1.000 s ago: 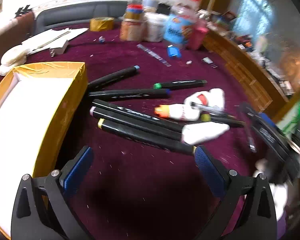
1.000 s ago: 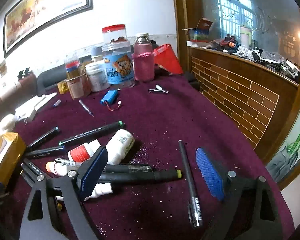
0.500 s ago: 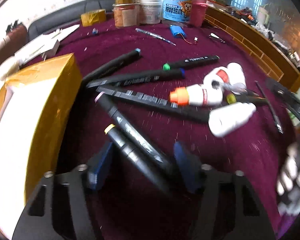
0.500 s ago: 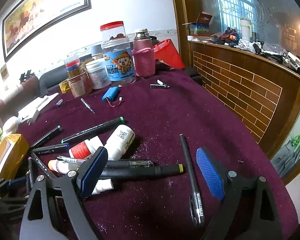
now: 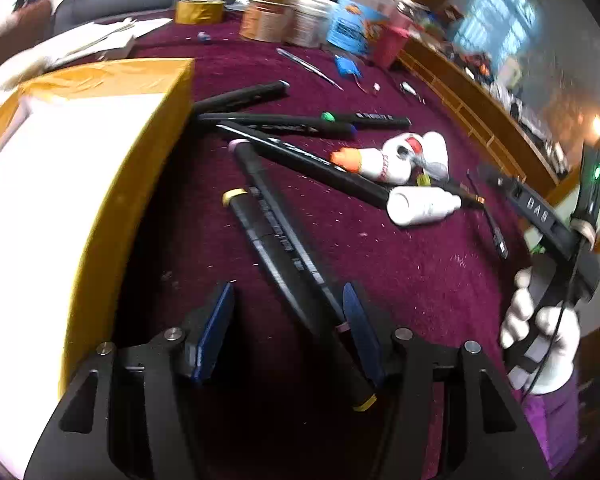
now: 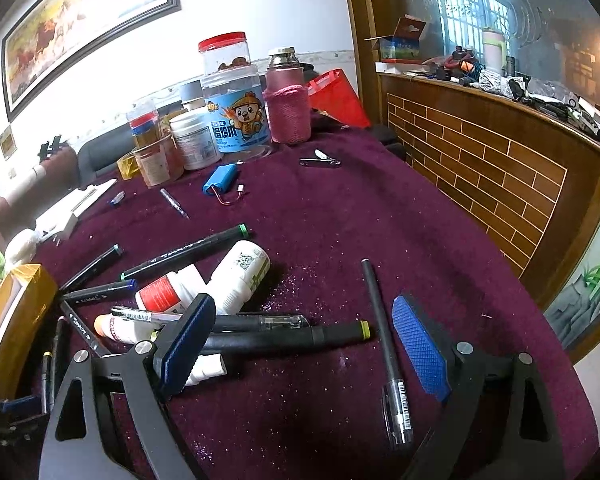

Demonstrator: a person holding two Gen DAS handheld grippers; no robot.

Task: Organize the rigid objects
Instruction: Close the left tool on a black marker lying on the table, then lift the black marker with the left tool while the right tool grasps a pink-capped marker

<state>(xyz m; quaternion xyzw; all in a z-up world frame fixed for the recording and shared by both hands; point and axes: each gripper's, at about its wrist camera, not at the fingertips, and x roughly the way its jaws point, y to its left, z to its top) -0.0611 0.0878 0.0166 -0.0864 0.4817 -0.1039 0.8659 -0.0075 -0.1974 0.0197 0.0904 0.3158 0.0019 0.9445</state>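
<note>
Now grasp step: two black markers (image 5: 284, 248) straddled by half-closed left gripper (image 5: 288, 332), not yet clamped (right gripper (image 6: 300, 344) idle, wide open). Next: clamping, transfer into yellow box (image 5: 112, 176) alongside.

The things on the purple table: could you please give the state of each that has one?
Left hand-held gripper: part closed around two black markers, grip unclear.
Right hand-held gripper: open, empty.
Yellow box: open.
Red-lidded jar: closed, upright.
White bottle: lying down.
Black pen: capped, lying flat.
</note>
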